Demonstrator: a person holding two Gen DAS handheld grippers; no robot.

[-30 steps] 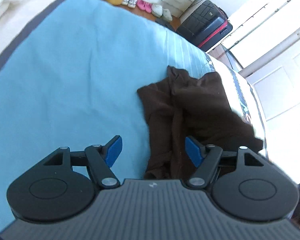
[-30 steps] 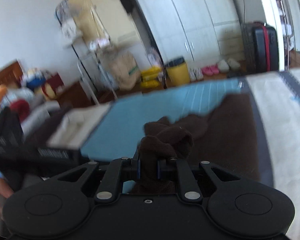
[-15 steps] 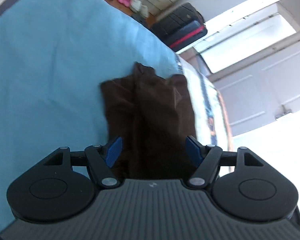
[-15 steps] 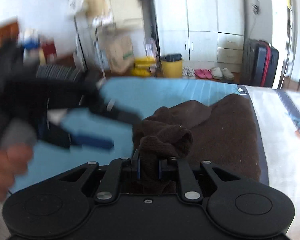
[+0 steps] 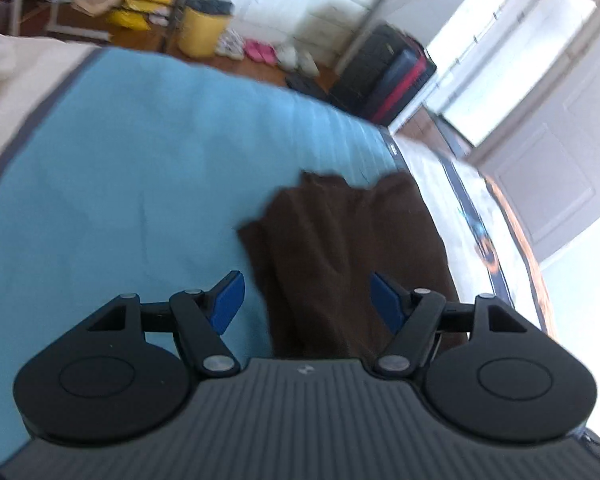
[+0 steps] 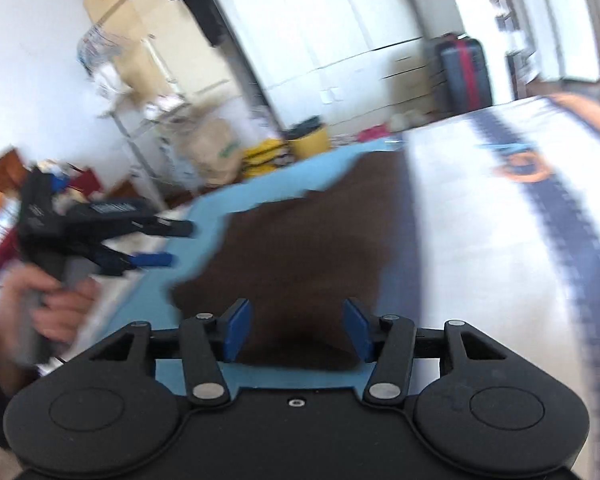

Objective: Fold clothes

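Observation:
A dark brown garment (image 5: pixel 348 248) lies flat on the light blue bedsheet (image 5: pixel 120 168), near the bed's right side. My left gripper (image 5: pixel 306 300) hovers open over its near left part, nothing between the blue pads. In the right wrist view the same brown garment (image 6: pixel 300 248) spreads ahead and below my right gripper (image 6: pixel 296 330), whose jaws are opening with no cloth pinched between them. The left gripper (image 6: pixel 156 244) shows there too at the left, held by a hand (image 6: pixel 48 304), open above the blue sheet.
A white patterned strip of bedding (image 6: pixel 500 220) runs along the right of the garment. Beyond the bed stand a yellow bin (image 5: pixel 204 28), shoes (image 5: pixel 260 46), a dark suitcase (image 5: pixel 384 76) and white wardrobes (image 6: pixel 340 40). A cream blanket (image 5: pixel 16 76) lies at the far left.
My right gripper let go of the bunched brown cloth and its jaws spread; the garment now lies flat. The left gripper shifted sideways over the bed, still open.

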